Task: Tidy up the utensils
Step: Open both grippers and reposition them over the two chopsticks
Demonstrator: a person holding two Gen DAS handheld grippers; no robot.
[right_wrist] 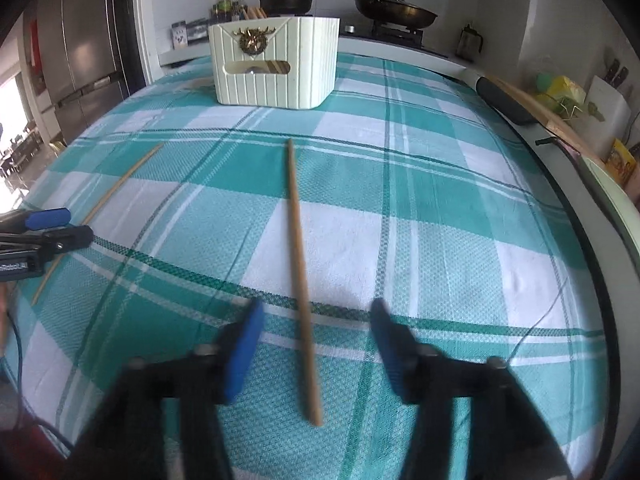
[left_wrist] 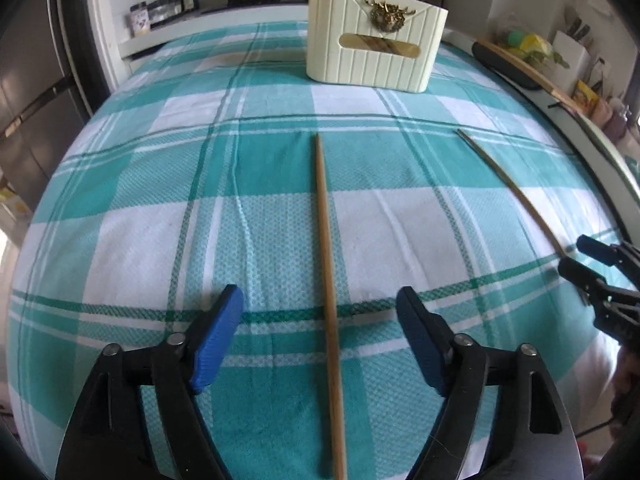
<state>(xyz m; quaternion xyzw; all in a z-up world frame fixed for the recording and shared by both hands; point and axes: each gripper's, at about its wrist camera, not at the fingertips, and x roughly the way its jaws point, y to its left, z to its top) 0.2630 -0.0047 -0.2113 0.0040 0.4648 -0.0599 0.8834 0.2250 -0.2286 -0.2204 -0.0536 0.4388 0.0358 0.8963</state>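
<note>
Both the left gripper (left_wrist: 320,312) and right gripper (right_wrist: 316,320) stand open, each straddling one slender wooden chopstick (left_wrist: 329,280) unheld; only the right-wrist view shows the ribbed cream holder (right_wrist: 276,64) at upper left.

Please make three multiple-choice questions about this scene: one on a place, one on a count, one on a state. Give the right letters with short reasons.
1. Where does the cream ribbed utensil holder stand?
A. at the far end of the checked cloth
B. between the two grippers
C. on the stove

2. How many loose wooden chopsticks lie on the teal and white checked cloth?
A. one
B. two
C. four

3. In what state is the left gripper?
A. shut on a chopstick
B. open, with a chopstick lying between its fingers
C. open, with nothing between its fingers

Answers:
1 A: the holder stands on the cloth beyond both chopsticks, in front of the stove.
2 B: the left chopstick and the right chopstick are the only loose ones.
3 B: its blue fingers stand apart on each side of the left chopstick, not pressing it.
</note>
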